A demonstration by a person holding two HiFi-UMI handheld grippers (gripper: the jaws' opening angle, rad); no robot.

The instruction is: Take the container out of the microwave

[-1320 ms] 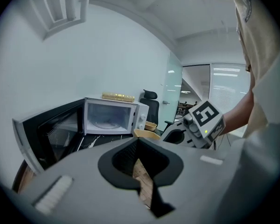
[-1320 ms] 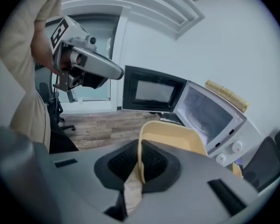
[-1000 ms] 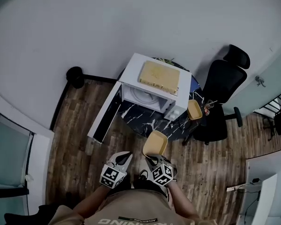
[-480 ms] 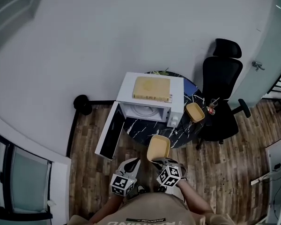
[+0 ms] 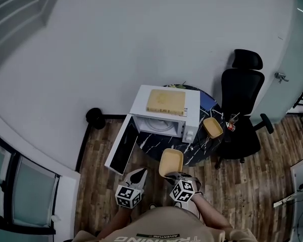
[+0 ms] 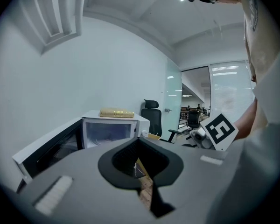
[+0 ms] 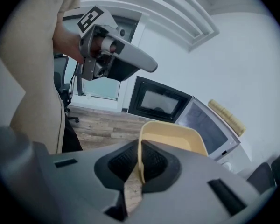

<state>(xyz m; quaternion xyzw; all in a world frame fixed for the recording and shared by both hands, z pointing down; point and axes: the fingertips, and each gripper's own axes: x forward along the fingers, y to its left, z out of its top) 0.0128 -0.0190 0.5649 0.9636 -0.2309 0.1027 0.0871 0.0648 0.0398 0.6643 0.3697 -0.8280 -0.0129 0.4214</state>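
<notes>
Wood-floored office corner: a yellow plastic container (image 5: 170, 163) (image 7: 175, 139), judged light and stiff, is held outside the open microwave (image 5: 141, 97) near the marble table (image 5: 156, 140), pinched at its thin rim by the right gripper (image 5: 174, 176) (image 7: 140, 164), while the left gripper (image 5: 136, 174) (image 6: 142, 171) is seen closed and empty.

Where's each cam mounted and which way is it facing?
Head view: overhead, looking down on open microwave, container; left gripper, right gripper, torso show.
Left gripper view: behind shut left gripper, facing microwave; right gripper, torso show.
Right gripper view: behind right gripper clamping container, facing microwave door; left gripper, hand show.
All share the microwave.
</notes>
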